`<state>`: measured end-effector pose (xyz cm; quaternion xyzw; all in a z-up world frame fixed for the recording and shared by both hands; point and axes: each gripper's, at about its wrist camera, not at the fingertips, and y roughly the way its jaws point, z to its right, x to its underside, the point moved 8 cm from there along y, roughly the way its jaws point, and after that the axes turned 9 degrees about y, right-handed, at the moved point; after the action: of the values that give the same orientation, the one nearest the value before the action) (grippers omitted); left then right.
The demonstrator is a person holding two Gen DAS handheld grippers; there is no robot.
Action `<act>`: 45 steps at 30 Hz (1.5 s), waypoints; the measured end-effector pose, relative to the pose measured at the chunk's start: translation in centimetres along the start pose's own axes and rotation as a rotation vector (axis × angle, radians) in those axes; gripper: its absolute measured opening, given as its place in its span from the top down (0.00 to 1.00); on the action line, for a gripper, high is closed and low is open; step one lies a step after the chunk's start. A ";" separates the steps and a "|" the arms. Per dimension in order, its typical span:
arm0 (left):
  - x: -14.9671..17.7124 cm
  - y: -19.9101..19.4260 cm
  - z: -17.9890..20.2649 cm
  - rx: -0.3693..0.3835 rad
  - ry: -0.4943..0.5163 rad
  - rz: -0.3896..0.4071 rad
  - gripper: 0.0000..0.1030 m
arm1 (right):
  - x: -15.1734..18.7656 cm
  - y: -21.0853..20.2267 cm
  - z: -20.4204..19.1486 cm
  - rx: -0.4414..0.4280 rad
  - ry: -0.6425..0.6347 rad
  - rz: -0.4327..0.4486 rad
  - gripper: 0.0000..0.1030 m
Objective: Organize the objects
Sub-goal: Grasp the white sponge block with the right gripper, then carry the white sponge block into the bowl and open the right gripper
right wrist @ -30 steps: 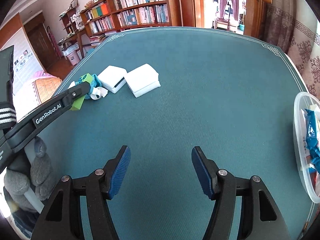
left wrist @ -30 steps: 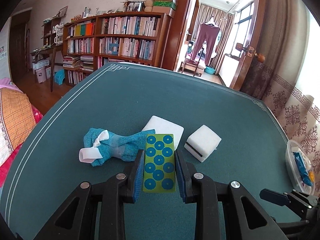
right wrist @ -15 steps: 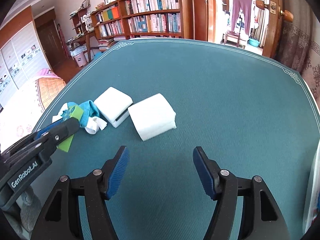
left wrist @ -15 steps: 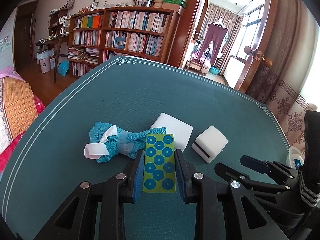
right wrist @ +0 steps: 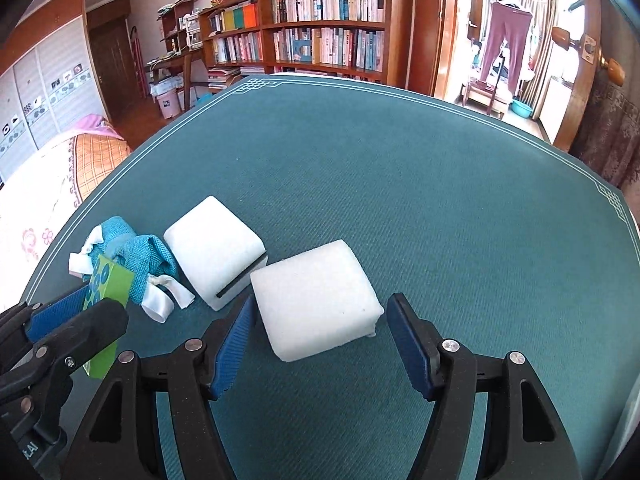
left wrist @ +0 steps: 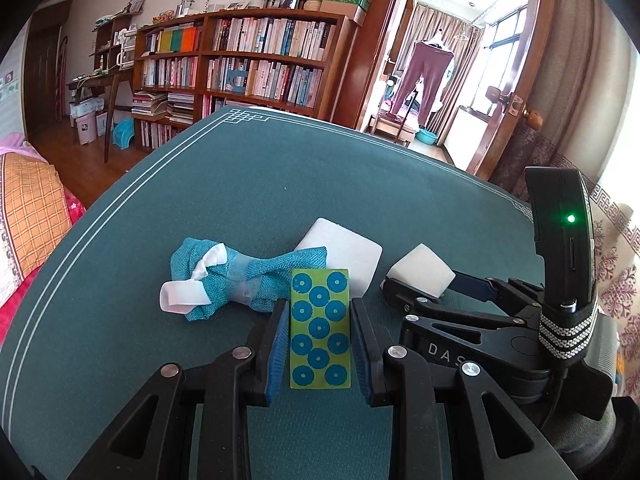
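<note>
White foam block (right wrist: 318, 304) between open right tongs (right wrist: 324, 344), untouched

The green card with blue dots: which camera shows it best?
The left wrist view: the green card faces the camera fully, clamped between the left gripper fingers. The right wrist view shows it only edge-on, partly hidden by that gripper.

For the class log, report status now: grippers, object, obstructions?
Left gripper shut on green dotted box. Right gripper open, straddling near white sponge block, pads clear. Second white block close beside left finger.
</note>
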<state>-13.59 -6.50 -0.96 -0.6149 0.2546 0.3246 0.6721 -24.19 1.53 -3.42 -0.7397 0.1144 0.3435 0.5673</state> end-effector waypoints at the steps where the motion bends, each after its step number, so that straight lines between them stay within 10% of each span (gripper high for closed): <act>1: 0.0 0.0 0.1 0.000 0.001 -0.001 0.70 | 0.0 0.2 0.0 -0.003 0.004 -0.004 0.33; 21: 0.1 -0.5 1.4 0.024 0.045 0.022 0.70 | 3.6 -5.3 1.9 0.048 0.070 0.052 0.45; 31: 0.0 -1.4 3.7 0.206 0.045 0.025 0.70 | 6.9 -9.8 5.3 0.090 0.168 0.069 0.45; 45: 1.0 -0.7 5.3 0.185 0.109 0.003 0.70 | 10.7 -16.6 11.9 0.155 0.335 0.135 0.45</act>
<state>-12.69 -1.16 -0.67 -0.5667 0.3204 0.2668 0.7106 -11.52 20.24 0.94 -0.7313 0.2826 0.2431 0.5712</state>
